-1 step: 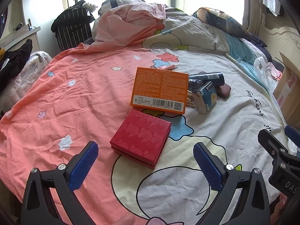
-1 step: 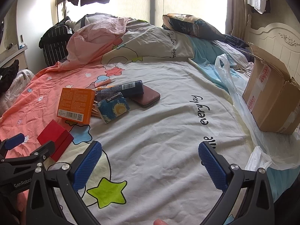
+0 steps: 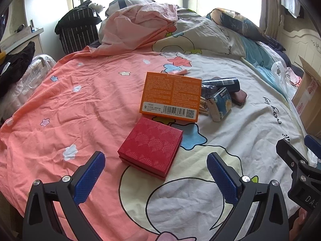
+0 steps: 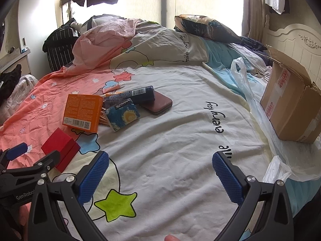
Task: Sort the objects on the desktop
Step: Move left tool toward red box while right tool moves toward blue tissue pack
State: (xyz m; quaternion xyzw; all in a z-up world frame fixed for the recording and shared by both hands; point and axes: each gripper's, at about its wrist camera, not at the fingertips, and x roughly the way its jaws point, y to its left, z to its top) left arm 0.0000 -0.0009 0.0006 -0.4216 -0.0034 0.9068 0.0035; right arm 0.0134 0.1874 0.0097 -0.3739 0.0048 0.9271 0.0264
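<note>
Red box [image 3: 150,144]: flat on the bedsheet [image 3: 60,110], nearest the left gripper [image 3: 155,171], lying ahead of its spread fingers and untouched.
Orange box [image 3: 171,96]: just beyond the red box, barcode side up, propped at a slight tilt.
Blue pack [image 4: 122,115]: touching the orange box's right side, with a bundle of wooden sticks [image 3: 203,106] between them.
Dark can [image 4: 140,94]: on its side behind the blue pack, lying on a maroon case [image 4: 159,104].
Pink tube [image 4: 111,88]: beyond the pile, on the sheet.
Left gripper: jaws released, wide apart, nothing between them.
Right gripper [image 4: 160,170]: jaws released, wide apart over bare white sheet, well to the right of the pile.
Carton [image 4: 289,102]: open cardboard box at the bed's right edge, next to a clear plastic bag [image 4: 242,80].
</note>
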